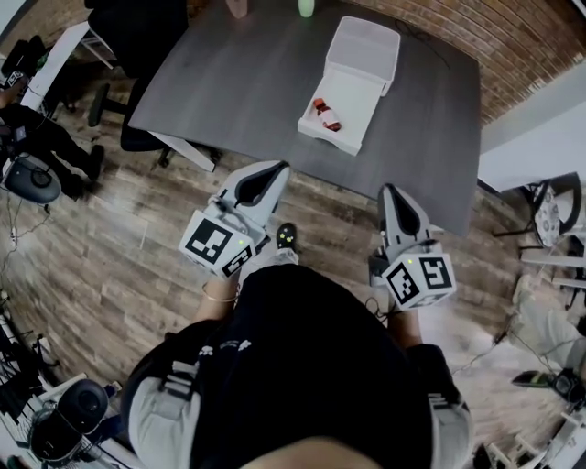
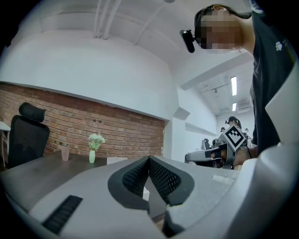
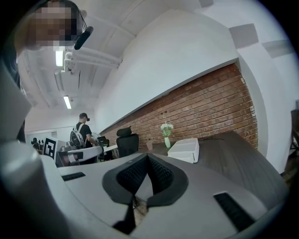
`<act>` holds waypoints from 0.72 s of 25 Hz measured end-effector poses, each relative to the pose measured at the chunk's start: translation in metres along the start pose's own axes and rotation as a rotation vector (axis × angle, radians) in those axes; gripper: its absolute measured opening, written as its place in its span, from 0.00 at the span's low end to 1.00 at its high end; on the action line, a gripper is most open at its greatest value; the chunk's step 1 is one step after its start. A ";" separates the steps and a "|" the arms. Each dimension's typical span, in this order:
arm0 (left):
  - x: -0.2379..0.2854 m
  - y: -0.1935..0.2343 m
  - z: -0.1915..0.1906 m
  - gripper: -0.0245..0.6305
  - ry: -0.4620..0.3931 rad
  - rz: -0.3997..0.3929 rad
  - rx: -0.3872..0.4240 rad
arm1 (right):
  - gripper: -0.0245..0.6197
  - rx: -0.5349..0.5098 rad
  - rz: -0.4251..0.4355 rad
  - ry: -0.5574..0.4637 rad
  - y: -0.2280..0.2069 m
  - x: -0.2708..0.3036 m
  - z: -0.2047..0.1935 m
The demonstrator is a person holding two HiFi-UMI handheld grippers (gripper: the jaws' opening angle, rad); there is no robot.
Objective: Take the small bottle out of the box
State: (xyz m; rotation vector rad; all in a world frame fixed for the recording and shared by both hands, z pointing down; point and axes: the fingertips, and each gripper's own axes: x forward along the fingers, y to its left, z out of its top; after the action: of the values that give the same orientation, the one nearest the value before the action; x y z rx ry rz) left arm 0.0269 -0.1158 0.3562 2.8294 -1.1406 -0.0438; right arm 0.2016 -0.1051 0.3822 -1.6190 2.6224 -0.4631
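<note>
Torso in dark clothing at the bottom of the head view, above a brown wood-plank floor (image 1: 110, 266). Just ahead, grey left gripper (image 1: 273, 174) with a black-and-white marker cube at its back, pointing toward the table's near edge. Jaws pressed together, black ribbed pads meeting at the tips in the left gripper view (image 2: 149, 159), nothing between them. Beside it, well apart, grey right gripper (image 1: 389, 192) with its own marker cube, likewise aimed at the near edge. Jaws together here too, pads touching at the tips in the right gripper view (image 3: 147, 157), empty.

Next, broad dark grey wooden table (image 1: 247, 82), mostly bare. Toward its middle and far side, white rectangular plastic box (image 1: 343, 96), open, lid folded back flat behind the tray. Inside the tray, at its near left part, small red-and-white bottle (image 1: 326, 114), lying down, well apart from both grippers.

At the far edge of the table, pale green vase (image 1: 306, 7) holding white flowers and small pink cup (image 1: 238, 7). Off the table's far left corner, black office chair (image 1: 128, 32). Behind everything, red brick wall (image 3: 210, 102).
</note>
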 end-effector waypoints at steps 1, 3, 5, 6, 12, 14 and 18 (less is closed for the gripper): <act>0.003 0.007 0.000 0.04 -0.001 -0.007 -0.001 | 0.04 -0.004 -0.003 0.005 0.001 0.008 0.000; 0.009 0.023 -0.001 0.04 0.001 -0.017 -0.005 | 0.04 -0.015 -0.007 0.018 0.002 0.026 -0.001; 0.013 0.037 -0.002 0.04 0.005 -0.024 -0.011 | 0.04 -0.027 -0.007 0.031 0.004 0.044 -0.001; 0.015 0.044 -0.002 0.04 0.005 -0.027 -0.012 | 0.04 -0.033 -0.007 0.037 0.005 0.052 -0.001; 0.022 0.094 -0.002 0.04 -0.003 -0.039 -0.014 | 0.05 -0.098 -0.018 0.076 0.011 0.106 0.001; 0.025 0.108 -0.002 0.04 -0.003 -0.046 -0.022 | 0.07 -0.117 -0.022 0.092 0.014 0.121 0.001; 0.032 0.132 -0.002 0.04 -0.014 -0.067 -0.025 | 0.07 -0.141 -0.031 0.112 0.018 0.147 0.001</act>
State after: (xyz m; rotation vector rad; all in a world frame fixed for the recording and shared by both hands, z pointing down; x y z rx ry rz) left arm -0.0409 -0.2323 0.3708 2.8491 -1.0395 -0.0822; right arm 0.1184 -0.2269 0.3965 -1.7236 2.7730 -0.3887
